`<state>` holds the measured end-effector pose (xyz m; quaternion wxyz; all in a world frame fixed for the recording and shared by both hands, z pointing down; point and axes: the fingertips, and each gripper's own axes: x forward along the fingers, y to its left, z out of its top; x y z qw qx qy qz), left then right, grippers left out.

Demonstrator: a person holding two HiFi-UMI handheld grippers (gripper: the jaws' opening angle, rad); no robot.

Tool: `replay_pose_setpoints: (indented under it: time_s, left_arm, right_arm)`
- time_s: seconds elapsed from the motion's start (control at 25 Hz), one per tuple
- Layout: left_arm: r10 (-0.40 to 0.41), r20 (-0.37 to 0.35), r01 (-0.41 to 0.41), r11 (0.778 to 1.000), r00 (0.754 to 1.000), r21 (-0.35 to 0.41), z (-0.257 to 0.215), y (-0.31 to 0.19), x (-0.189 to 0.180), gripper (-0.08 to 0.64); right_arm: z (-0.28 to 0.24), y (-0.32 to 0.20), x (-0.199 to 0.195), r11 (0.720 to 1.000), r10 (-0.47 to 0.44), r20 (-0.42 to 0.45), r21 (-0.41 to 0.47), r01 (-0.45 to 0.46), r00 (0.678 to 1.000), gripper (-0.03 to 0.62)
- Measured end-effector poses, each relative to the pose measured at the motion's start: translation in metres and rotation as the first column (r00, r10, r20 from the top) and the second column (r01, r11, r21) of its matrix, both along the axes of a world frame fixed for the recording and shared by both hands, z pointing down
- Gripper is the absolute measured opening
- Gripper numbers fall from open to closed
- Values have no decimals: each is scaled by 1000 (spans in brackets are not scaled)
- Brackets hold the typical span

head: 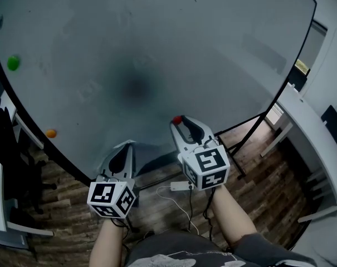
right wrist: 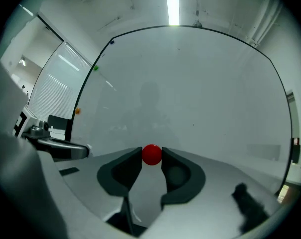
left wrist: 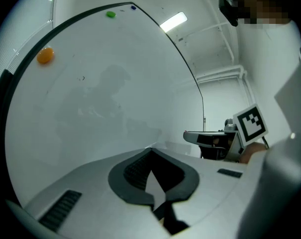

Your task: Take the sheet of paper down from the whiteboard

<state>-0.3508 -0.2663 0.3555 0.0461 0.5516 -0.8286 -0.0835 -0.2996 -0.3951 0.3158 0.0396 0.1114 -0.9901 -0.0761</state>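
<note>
At lower centre of the head view, note right gripper (head: 180, 121) clamped on a red magnet (right wrist: 151, 154), left gripper (left wrist: 150, 151) fully closed just left of it; sheet of paper absent from whiteboard (head: 157, 49), visible nowhere, bearing from either gripper undeterminable

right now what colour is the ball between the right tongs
The ball is red, clearest in the right gripper view.

A green magnet (head: 13, 63) sticks near the left edge of the whiteboard (head: 157, 49), and an orange magnet (head: 50, 133) sticks lower down by the same edge. A white power strip (head: 181, 186) with a white cord lies on the brown wooden floor (head: 263, 193). A long white desk (head: 310, 138) stands at the right, and a ceiling light (right wrist: 172, 8) is on
</note>
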Motion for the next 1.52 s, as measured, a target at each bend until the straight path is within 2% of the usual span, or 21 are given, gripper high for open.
replay_pose_setpoints:
  time_s: [0.32, 0.56, 0.8, 1.08, 1.52]
  left_arm:
    - [120, -6, -120, 992, 993, -24, 17, 14, 0, 11]
    - [251, 9, -250, 968, 968, -35, 25, 13, 22, 11]
    - [308, 4, -307, 950, 952, -55, 34, 14, 42, 11]
    - [304, 5, -302, 950, 953, -75, 37, 26, 82, 12]
    - [168, -7, -168, 980, 986, -107, 46, 91, 165, 11]
  right_arm:
    - [29, 22, 14, 992, 119, -27, -30, -120, 993, 129]
    - [41, 32, 41, 972, 231, -33, -26, -232, 972, 129]
    - [60, 45, 70, 957, 281, -72, -46, -285, 957, 129]
    - [69, 55, 109, 952, 295, -97, -58, -302, 950, 129]
    - [80, 106, 198, 977, 184, -113, -87, -194, 976, 129]
